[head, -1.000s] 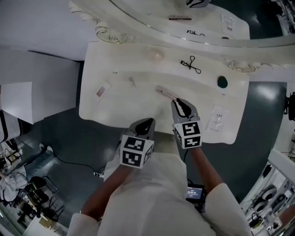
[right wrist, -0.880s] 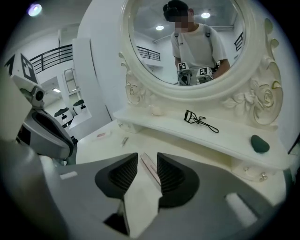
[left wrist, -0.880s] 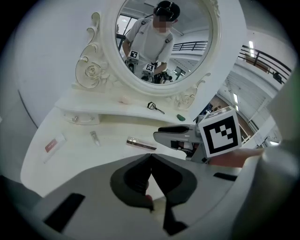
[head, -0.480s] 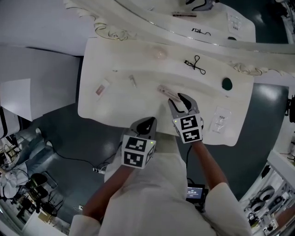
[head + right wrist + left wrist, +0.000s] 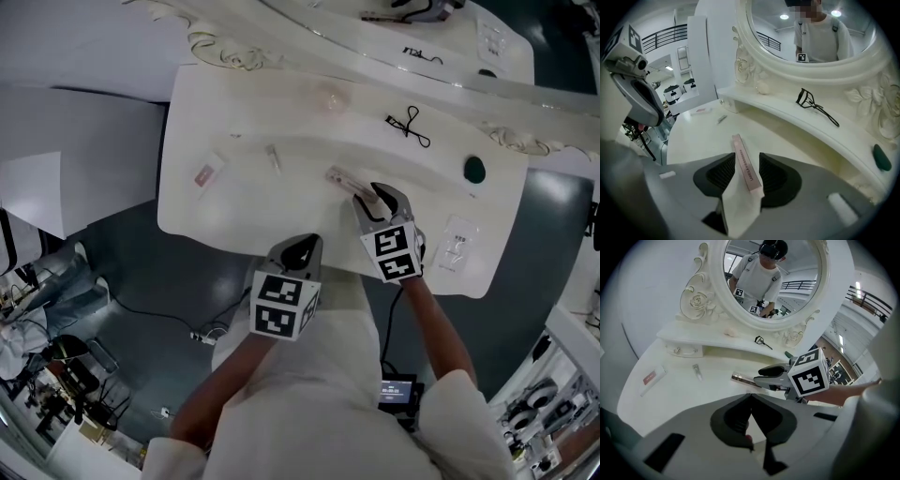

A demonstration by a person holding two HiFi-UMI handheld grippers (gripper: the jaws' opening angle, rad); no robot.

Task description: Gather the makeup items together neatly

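The right gripper (image 5: pixel 377 194) hangs low over the white vanity tabletop (image 5: pixel 234 211), its jaws just opened to a middling gap. The long, slim pale-pink makeup box (image 5: pixel 746 164) lies flat between them, unclamped. The left gripper (image 5: pixel 750 395), near the table's front edge, is closed on nothing

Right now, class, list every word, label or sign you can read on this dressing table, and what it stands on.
"LAMEILA", as best it reads: along the slim pink box.
Smaller print beside it: too small to read.
Red label on the flat packet: blurred, unreadable.
Marker cube on the left gripper, likewise the right gripper, whose jaws have just been opening round the box: square patterns, no letters.
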